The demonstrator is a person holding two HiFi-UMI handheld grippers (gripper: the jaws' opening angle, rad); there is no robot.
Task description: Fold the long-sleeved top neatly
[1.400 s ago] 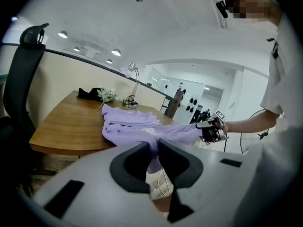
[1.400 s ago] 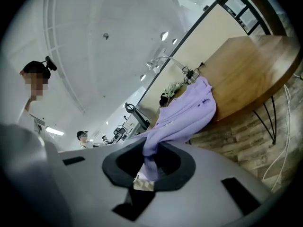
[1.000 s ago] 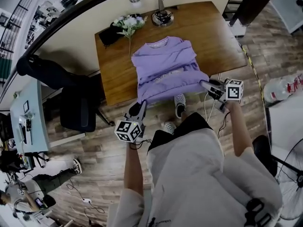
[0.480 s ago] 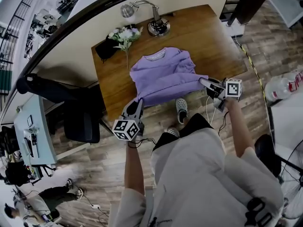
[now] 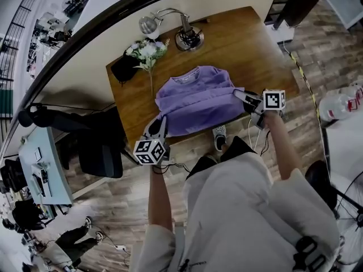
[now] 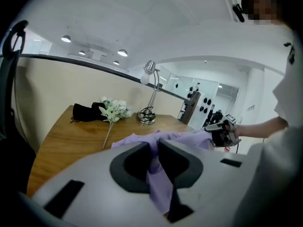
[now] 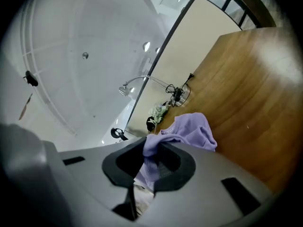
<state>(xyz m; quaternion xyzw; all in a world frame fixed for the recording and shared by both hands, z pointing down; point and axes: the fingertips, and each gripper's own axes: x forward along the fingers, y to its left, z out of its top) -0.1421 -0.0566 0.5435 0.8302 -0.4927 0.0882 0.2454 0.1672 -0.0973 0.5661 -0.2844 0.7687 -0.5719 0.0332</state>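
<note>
A lilac long-sleeved top [image 5: 195,98] lies on the wooden table [image 5: 261,44], collar toward the far side, its near half lifted over the front edge. My left gripper [image 5: 159,126] is shut on the top's near left corner; lilac cloth [image 6: 158,169] is pinched between its dark pads and hangs down. My right gripper [image 5: 243,95] is shut on the near right corner, with cloth [image 7: 150,150] bunched between its pads. The top [image 7: 189,129] stretches away over the table in the right gripper view. The right gripper [image 6: 220,134] also shows in the left gripper view.
A chrome desk lamp [image 5: 184,30], a white flower bunch [image 5: 144,52] and a black pouch [image 5: 122,67] stand at the table's far left. A black chair [image 5: 99,149] is left of the table. The person's shoe [image 5: 219,136] shows below the front edge.
Both grippers have carried the top's near edge forward and up over the table. The hanging part has shortened and the garment now lies more compactly on the table.
</note>
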